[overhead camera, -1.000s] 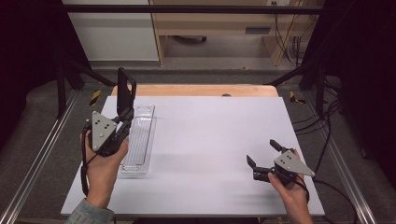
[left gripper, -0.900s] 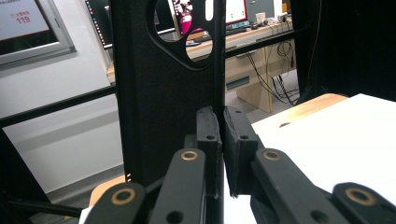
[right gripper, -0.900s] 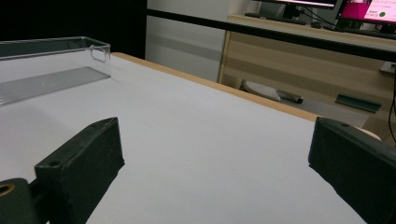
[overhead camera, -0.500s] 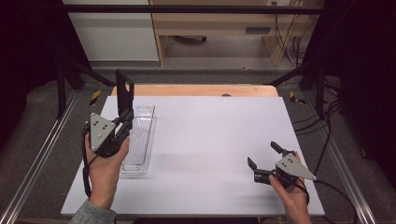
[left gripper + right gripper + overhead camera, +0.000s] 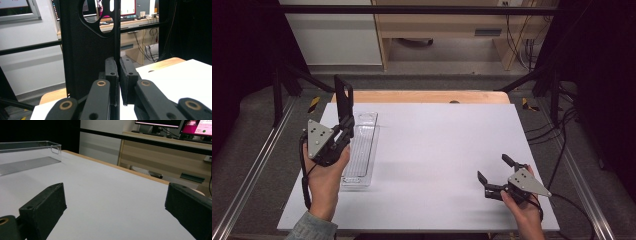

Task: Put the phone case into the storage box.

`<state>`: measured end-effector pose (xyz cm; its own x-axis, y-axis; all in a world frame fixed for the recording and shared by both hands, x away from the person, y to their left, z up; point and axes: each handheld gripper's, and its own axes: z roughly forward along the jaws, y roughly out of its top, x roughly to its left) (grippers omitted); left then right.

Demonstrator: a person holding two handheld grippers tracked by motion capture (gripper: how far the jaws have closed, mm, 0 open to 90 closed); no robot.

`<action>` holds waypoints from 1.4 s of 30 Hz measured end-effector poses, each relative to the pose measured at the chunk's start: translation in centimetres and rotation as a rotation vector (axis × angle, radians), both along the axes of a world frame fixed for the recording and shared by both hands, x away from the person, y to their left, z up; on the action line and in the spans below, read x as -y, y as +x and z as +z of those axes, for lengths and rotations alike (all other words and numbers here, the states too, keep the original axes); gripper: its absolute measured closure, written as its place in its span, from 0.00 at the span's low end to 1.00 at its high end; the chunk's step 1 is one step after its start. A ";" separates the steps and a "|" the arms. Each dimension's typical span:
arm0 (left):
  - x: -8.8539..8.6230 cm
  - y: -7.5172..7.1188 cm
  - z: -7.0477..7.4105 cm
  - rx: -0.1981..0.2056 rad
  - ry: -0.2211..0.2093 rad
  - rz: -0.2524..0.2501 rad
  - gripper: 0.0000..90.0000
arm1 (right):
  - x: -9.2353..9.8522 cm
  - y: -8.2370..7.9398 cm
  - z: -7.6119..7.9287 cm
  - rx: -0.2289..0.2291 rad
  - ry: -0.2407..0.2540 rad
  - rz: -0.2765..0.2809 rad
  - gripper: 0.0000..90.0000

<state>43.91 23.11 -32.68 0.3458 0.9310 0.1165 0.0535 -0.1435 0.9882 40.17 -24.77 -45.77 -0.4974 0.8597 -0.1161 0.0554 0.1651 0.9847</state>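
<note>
Clamped in the left gripper is a flat black plastic plate with rounded cut-out holes near its top — thin, matte, held upright by its lower edge, jaws pinched tight on it above the near-left part of the white table. Just beside and below it lies a long clear plastic tray with a ribbed floor, nothing in it. Well apart at the near-right, the right gripper rests low over the table — jaws spread wide, nothing between them.
</note>
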 end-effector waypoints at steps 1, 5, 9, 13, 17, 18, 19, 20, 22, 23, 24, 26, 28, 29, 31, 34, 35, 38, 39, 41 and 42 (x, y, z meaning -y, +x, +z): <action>-0.1 0.1 -0.1 -0.007 -0.006 0.000 0.95 | 0.0 0.0 0.0 0.001 0.003 0.000 0.04; -0.3 0.7 -0.3 -0.021 -0.023 0.005 0.95 | 0.1 0.0 0.0 0.006 0.004 0.000 0.04; -0.3 1.5 -0.7 -0.038 -0.031 0.014 0.95 | 0.5 -0.1 0.0 0.011 0.014 -0.006 0.04; -0.3 2.5 -1.1 -0.047 -0.040 0.036 0.95 | 0.5 -0.2 0.0 0.014 0.016 -0.007 0.04; -0.1 3.6 -1.7 -0.061 -0.052 0.058 0.95 | 0.5 -0.2 0.0 0.016 0.013 -0.004 0.04; -0.1 4.0 -1.9 -0.067 -0.056 0.063 0.95 | 0.5 -0.2 0.0 0.016 0.014 -0.003 0.04; 0.0 4.3 -2.1 -0.073 -0.059 0.067 0.95 | 0.5 -0.3 -0.1 0.017 0.013 -0.001 0.04; 0.1 4.6 -2.3 -0.079 -0.060 0.071 0.95 | 0.5 -0.3 -0.1 0.017 0.011 0.000 0.04; 0.3 5.3 -2.7 -0.090 -0.064 0.075 0.95 | 0.4 -0.4 -0.1 0.018 0.009 0.004 0.04; 0.4 5.6 -2.9 -0.094 -0.067 0.077 0.95 | 0.4 -0.4 -0.1 0.018 0.004 0.005 0.04; 0.5 6.0 -3.0 -0.101 -0.068 0.079 0.95 | 0.4 -0.4 -0.1 0.018 0.003 0.004 0.04; 0.6 6.7 -3.2 -0.117 -0.072 0.083 0.95 | 0.3 -0.4 0.0 0.021 0.007 0.006 0.04; 0.6 7.4 -3.3 -0.125 -0.081 0.088 0.95 | 0.2 -0.5 0.0 0.024 0.004 0.008 0.04; 0.6 7.6 -3.2 -0.127 -0.082 0.090 0.95 | 0.1 -0.5 0.0 0.024 0.001 0.011 0.04; 0.5 8.0 -3.2 -0.123 -0.095 0.090 0.95 | 0.0 -0.5 -0.1 0.027 -0.003 0.019 0.04; 0.4 8.5 -3.2 -0.122 -0.102 0.094 0.95 | -0.1 -0.6 0.0 0.033 -0.012 0.026 0.04; 0.4 8.6 -3.2 -0.121 -0.106 0.097 0.95 | -0.1 -0.7 0.0 0.033 -0.011 0.027 0.04; 0.3 9.0 -3.1 -0.115 -0.102 0.100 0.95 | 0.0 -0.8 -0.1 0.034 -0.003 0.024 0.04; 0.2 9.1 -3.1 -0.114 -0.101 0.104 0.95 | 0.1 -0.8 -0.1 0.036 -0.001 0.023 0.04; 0.0 9.3 -3.2 -0.121 -0.114 0.109 0.95 | 0.1 -0.8 -0.1 0.036 -0.002 0.025 0.04; 0.0 9.5 -3.2 -0.125 -0.116 0.113 0.95 | 0.1 -0.8 -0.1 0.036 -0.001 0.025 0.04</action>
